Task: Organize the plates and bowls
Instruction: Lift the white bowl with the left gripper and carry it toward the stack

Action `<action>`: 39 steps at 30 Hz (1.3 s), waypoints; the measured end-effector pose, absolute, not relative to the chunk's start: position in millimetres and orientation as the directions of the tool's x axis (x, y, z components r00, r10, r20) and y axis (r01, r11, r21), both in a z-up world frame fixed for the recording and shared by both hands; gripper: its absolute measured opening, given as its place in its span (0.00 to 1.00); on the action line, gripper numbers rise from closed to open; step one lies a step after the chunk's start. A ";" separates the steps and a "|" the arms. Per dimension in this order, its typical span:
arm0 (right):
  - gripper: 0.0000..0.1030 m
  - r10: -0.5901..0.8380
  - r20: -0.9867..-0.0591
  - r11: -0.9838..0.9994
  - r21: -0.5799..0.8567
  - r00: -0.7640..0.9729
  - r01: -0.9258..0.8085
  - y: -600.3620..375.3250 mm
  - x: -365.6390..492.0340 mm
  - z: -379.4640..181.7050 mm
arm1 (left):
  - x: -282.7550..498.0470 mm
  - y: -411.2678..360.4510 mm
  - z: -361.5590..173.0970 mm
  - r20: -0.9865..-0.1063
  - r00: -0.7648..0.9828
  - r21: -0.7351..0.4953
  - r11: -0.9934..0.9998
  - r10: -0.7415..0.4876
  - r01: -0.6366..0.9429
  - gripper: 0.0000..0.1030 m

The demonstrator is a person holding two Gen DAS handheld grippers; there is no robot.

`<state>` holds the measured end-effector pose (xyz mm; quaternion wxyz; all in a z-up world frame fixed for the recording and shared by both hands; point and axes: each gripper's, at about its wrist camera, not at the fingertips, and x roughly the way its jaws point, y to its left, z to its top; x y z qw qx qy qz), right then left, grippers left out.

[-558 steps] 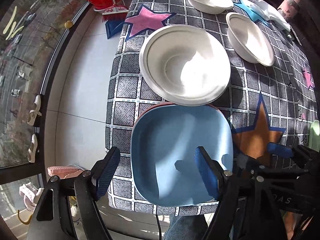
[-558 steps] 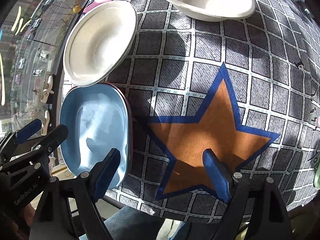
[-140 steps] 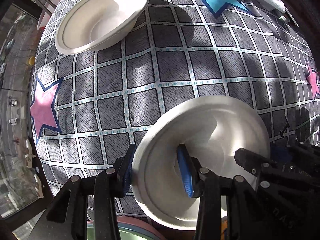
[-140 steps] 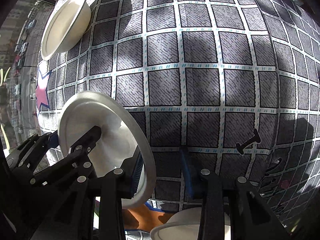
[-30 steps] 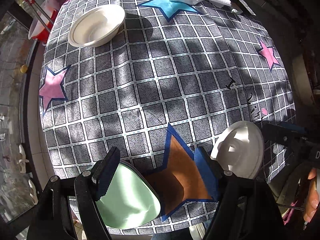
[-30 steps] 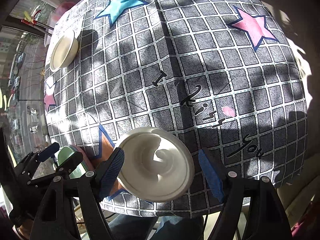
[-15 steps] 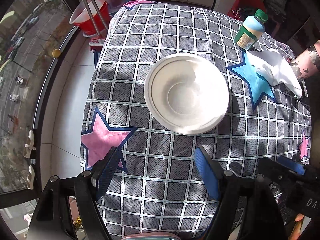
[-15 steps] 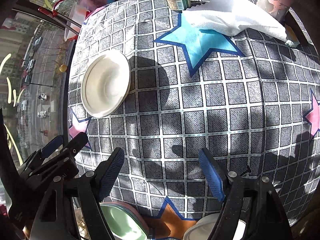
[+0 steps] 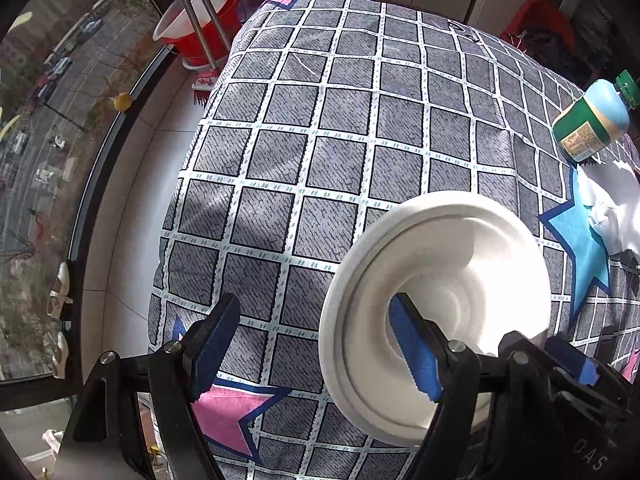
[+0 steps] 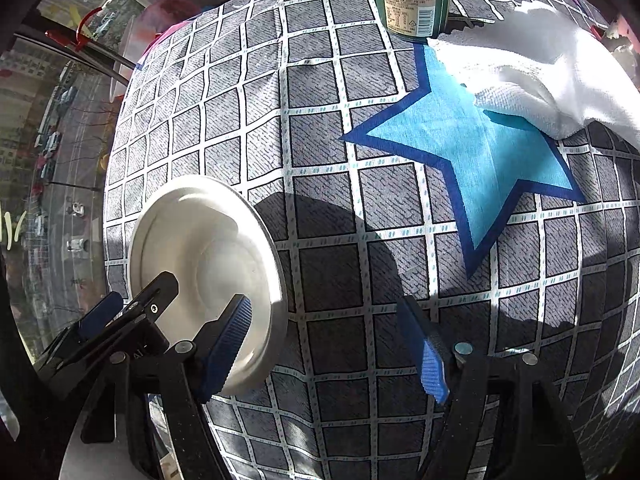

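A white paper bowl (image 9: pixel 440 292) is tilted up off the checked tablecloth. In the left wrist view my left gripper (image 9: pixel 316 344) stands wide open, its right finger (image 9: pixel 416 356) inside the bowl and its left finger (image 9: pixel 212 344) well clear of the rim on the left. The bowl also shows in the right wrist view (image 10: pixel 204 256), with my left gripper's finger lying in it. My right gripper (image 10: pixel 328 348) is open and empty, just right of the bowl, above the cloth.
A green bottle (image 9: pixel 588 124) and a white cloth (image 10: pixel 532 68) lie at the far side of the table (image 9: pixel 348 152). A red bucket (image 9: pixel 200 32) with a mop stands on the floor beyond the table's left edge, by the window.
Both grippers have moved forward to the far bowl. The bowl lay flat on the cloth; now it is tilted up with my left gripper's right finger inside it.
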<state>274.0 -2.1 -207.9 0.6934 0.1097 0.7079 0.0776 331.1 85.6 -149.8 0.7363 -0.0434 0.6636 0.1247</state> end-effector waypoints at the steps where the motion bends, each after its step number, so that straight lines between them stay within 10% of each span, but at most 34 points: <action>1: 0.63 0.265 -0.964 0.963 0.264 -0.016 0.049 -0.4 274.8 -210.9 | 333.6 85.1 -153.7 -0.988 0.082 0.108 0.965 0.131 -0.238 0.78; 6: 0.39 0.278 -0.960 0.960 0.277 -0.026 0.047 3.3 277.1 -219.2 | 342.8 86.2 -166.7 -0.993 0.062 0.080 0.971 0.096 -0.225 0.76; 10: 0.24 0.323 -0.945 0.946 0.321 -0.053 0.039 9.3 280.9 -221.5 | 343.4 72.2 -166.2 -0.997 0.061 0.025 0.986 0.036 -0.166 0.42; 13: 0.14 0.318 -0.945 0.948 0.319 -0.074 0.001 18.1 280.6 -221.0 | 341.7 60.2 -162.5 -0.998 0.046 0.037 0.991 0.043 -0.125 0.40; 39: 0.15 0.282 -0.928 0.959 0.267 -0.244 0.095 -72.9 126.5 -233.8 | 172.4 -84.3 -156.2 -0.999 -0.041 0.030 0.994 0.034 0.108 0.39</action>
